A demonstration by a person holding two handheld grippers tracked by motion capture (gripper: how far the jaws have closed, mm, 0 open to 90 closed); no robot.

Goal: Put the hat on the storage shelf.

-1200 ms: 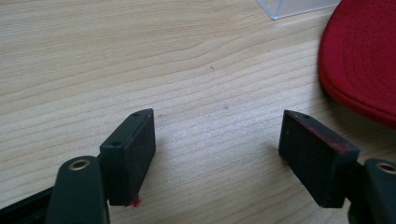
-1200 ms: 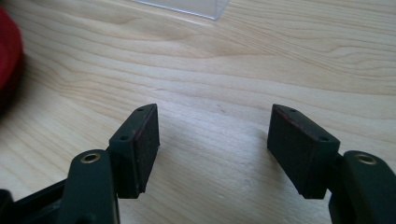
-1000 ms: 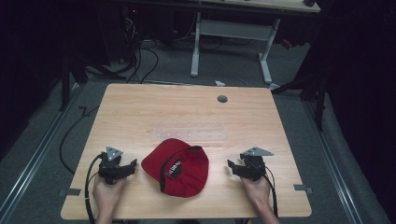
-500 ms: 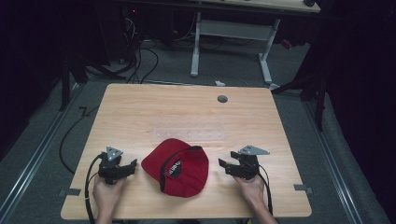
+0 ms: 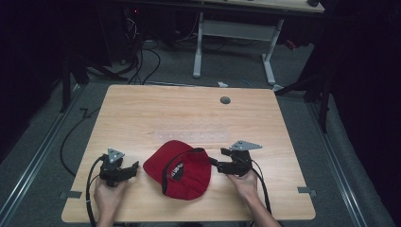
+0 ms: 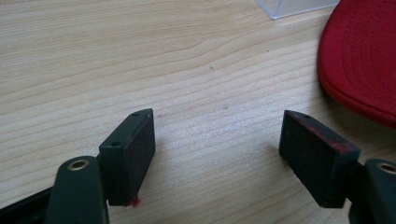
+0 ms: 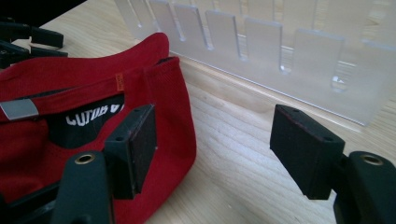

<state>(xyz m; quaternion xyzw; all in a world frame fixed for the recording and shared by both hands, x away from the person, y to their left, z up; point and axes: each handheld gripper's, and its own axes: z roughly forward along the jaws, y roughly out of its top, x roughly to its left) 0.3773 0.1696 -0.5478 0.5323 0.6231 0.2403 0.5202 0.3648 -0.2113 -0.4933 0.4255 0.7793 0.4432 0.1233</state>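
One red cap (image 5: 182,169) lies upside down near the front edge of the pale wooden table (image 5: 156,116), its hollow facing up, a black band and white lettering showing inside. From the high view the left gripper (image 5: 135,169) rests just left of the cap, apart from it, and the right gripper (image 5: 215,163) sits close against the cap's right side. A small grey round insert (image 5: 225,100) is set in the tabletop near the far edge; dark floor, cables and a white desk frame (image 5: 234,35) lie beyond.

Left gripper view: the black jaws stand wide apart over bare wood grain, nothing between them; the stitched red brim (image 6: 359,60) curves in at the right.

Right gripper view: its jaws have just been opening and stand wide, with the cap's fabric rim (image 7: 175,107) by the left one. A clear slotted plastic rack (image 7: 261,51) stands empty behind.
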